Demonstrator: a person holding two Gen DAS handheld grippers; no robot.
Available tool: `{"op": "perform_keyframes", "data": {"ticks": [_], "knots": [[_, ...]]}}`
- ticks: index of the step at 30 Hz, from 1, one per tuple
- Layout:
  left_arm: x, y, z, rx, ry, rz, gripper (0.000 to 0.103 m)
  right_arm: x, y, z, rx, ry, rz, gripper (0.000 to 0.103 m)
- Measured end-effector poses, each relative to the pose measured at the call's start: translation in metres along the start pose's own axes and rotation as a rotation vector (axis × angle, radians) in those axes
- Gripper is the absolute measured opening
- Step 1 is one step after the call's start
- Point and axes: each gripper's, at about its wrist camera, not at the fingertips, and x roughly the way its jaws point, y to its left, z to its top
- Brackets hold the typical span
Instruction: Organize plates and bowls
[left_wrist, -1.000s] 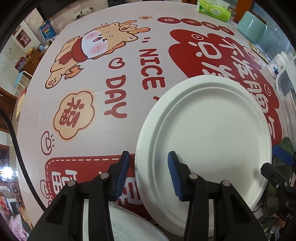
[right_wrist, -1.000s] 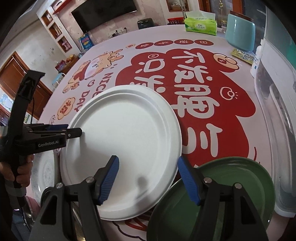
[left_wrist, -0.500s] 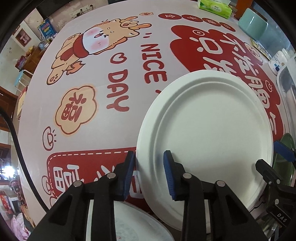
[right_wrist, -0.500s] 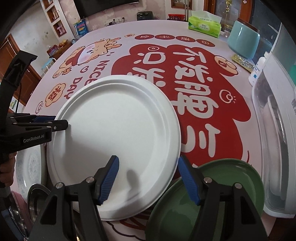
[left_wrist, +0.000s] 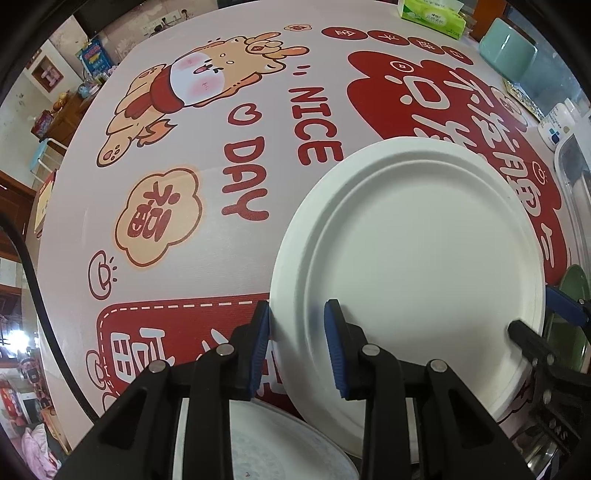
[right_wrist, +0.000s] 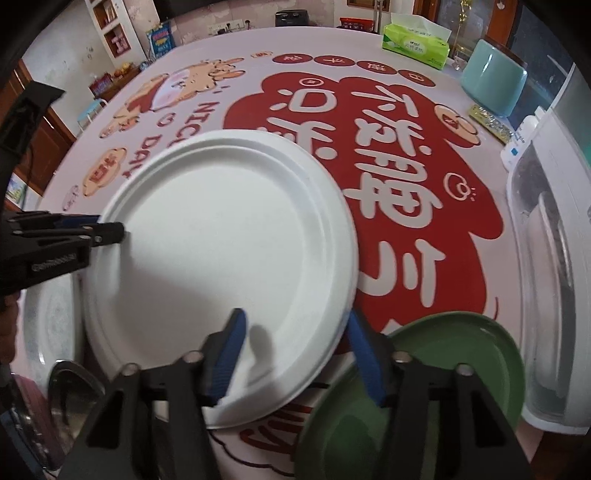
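Our left tool (left_wrist: 297, 343) pinches the white plate's (left_wrist: 424, 266) rim; our right tool (right_wrist: 295, 354), closing, straddles the opposite rim ungripped. Uneven pulls could bend it.

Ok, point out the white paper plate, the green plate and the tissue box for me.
white paper plate (right_wrist: 221, 266): right wrist view, flat centre.
green plate (right_wrist: 443, 354): right wrist view, inner well.
tissue box (right_wrist: 415, 46): right wrist view, front face.
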Motion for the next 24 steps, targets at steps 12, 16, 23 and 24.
{"op": "perform_keyframes", "data": {"ticks": [12,16,23,24], "knots": [[0.0,0.0,-0.001,-0.003,-0.007,-0.003,0.028,-0.004,-0.018,-0.004,0.035,-0.035,0.052,0.026],[0.0,0.001,-0.001,-0.007,-0.008,-0.006,0.028,-0.009,-0.024,-0.006,0.057,-0.05,0.089,0.024],[-0.01,0.003,0.002,-0.025,-0.03,-0.004,0.028,-0.018,-0.03,-0.008,0.079,-0.086,0.136,0.021],[-0.012,0.004,0.003,-0.028,-0.033,-0.002,0.028,-0.02,-0.029,-0.008,0.079,-0.096,0.141,0.021]]}}
